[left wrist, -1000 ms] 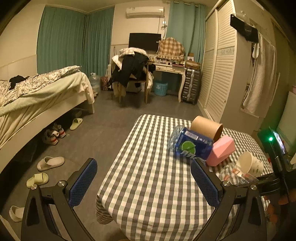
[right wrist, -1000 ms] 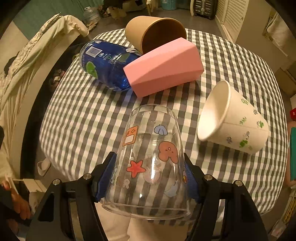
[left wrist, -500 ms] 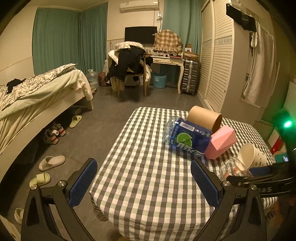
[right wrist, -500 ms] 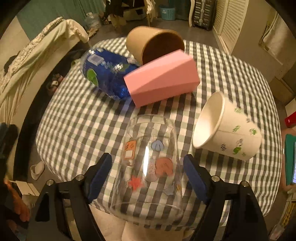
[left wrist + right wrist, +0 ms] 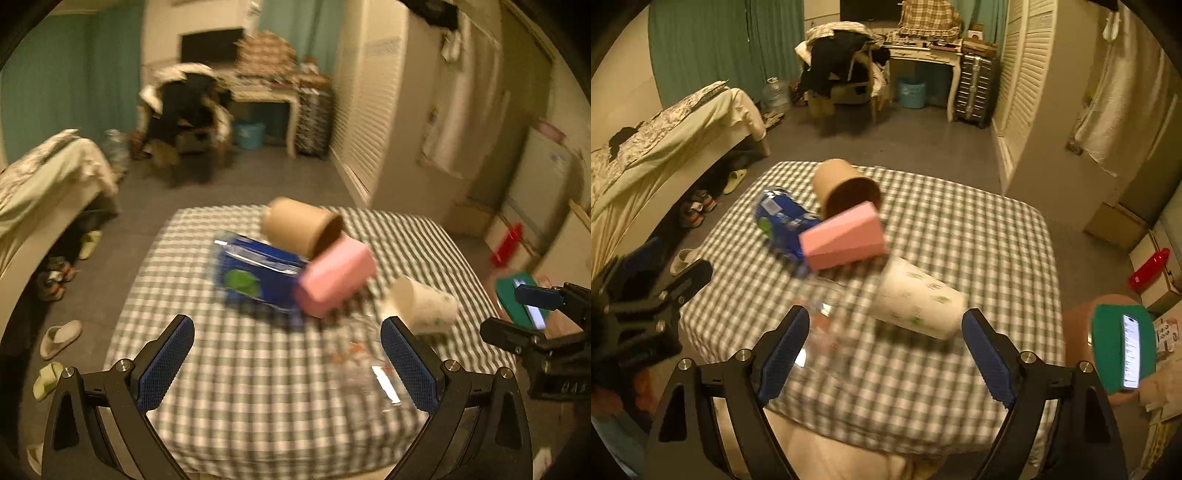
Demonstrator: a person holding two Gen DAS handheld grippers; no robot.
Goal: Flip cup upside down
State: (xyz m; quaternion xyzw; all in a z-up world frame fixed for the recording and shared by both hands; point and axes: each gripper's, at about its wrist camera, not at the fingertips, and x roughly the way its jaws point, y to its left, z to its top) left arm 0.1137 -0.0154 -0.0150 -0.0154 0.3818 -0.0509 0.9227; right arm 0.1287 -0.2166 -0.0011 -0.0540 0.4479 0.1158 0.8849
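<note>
Clear cup (image 5: 827, 325) seen blurred on tabletop (image 5: 979, 240) | right gripper (image 5: 882, 354) spread wide, empty | left gripper (image 5: 288, 362) likewise wide | rim contact should be checked before retreat.

Checkered table (image 5: 979, 236), brown cup (image 5: 846, 188), blue bottle (image 5: 779, 221), pink block (image 5: 844, 240), white cup (image 5: 916, 302), clear cup (image 5: 827, 325)

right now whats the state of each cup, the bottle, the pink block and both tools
clear glass cup: on the checked cloth, released, blurred; orientation unclear
white paper cup: lying on its side
brown paper cup: on its side, mouth against the pink block
blue bottle: lying down
pink block: resting between bottle and brown cup
left tool: open, empty
right tool: open, empty
</note>
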